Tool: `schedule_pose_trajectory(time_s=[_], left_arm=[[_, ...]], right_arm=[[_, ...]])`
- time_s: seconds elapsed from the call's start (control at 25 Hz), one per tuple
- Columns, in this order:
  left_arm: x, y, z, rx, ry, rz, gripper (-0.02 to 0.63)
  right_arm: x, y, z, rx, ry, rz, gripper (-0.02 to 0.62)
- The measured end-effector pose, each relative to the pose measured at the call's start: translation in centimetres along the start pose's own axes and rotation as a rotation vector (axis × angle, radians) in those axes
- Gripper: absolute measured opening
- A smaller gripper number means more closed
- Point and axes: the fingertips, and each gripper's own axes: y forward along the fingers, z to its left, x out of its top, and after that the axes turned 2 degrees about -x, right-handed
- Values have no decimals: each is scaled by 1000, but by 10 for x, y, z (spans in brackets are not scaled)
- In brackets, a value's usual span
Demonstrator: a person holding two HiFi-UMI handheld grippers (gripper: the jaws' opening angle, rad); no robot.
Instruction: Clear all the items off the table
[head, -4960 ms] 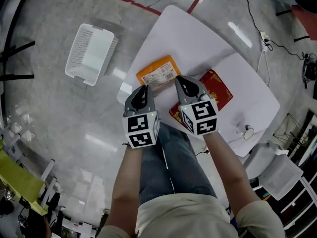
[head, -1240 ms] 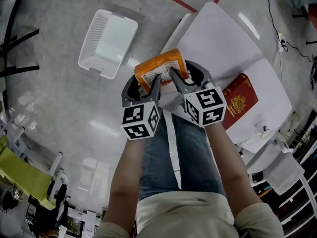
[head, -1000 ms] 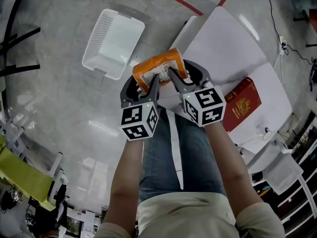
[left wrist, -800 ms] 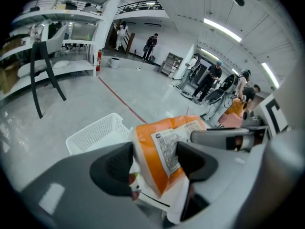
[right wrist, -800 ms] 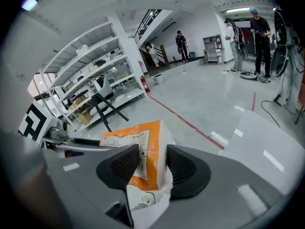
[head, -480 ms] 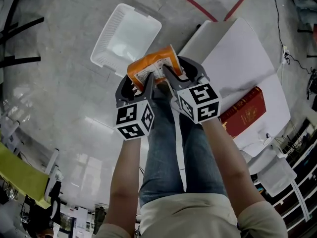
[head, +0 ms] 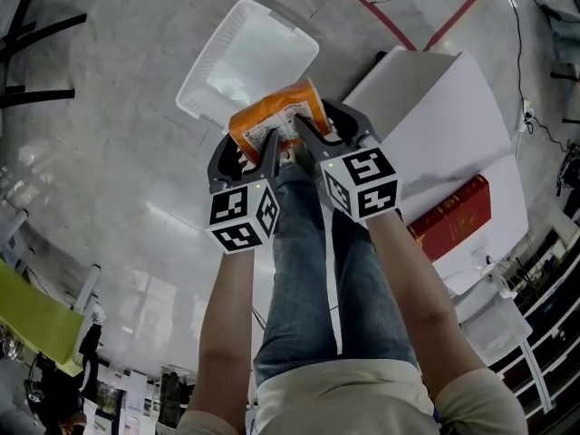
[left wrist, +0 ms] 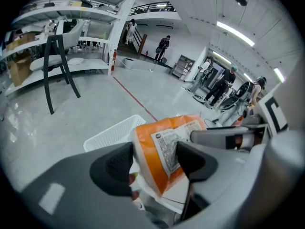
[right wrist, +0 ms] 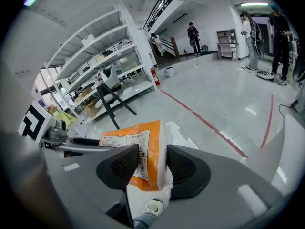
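a polished grey floor [head: 109, 152] with red tape lines [head: 381, 12] fills most of the head view, and a white surface [head: 444, 125] juts in from the right with a red book [head: 450, 217] lying near its lower edge. a white slatted basket [head: 245, 57] sits on the floor to the left of the surface and apart from it. the orange packet [head: 272, 120], with a white printed label, is up in the air, off the surface; in the head view it overlaps the basket's near rim, above the person's jeans. both grippers hold it side by side: the left gripper [head: 246, 148] has its jaws well apart and clamped across a broad part of the packet, pads pressing on both faces, while the right gripper [head: 328, 130] has its jaws closer together and pinched on the packet's edge. the left gripper view shows the basket just beyond the packet. behind, there are white shelving racks [right wrist: 95, 66], a dark chair [left wrist: 57, 66], and a few people [left wrist: 164, 44] standing far off in the hall
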Motion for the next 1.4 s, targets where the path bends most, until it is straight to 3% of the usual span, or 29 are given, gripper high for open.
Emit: schedule_pose_trajectory(time_s=[0.84, 1.4], left_arm=[[-32, 64, 73, 53, -64, 51, 293], [-53, 109, 99, 55, -47, 104, 293]], right_arm=[[-28, 103, 1, 34, -76, 122, 189], [-51, 149, -14, 37, -80, 170, 189]])
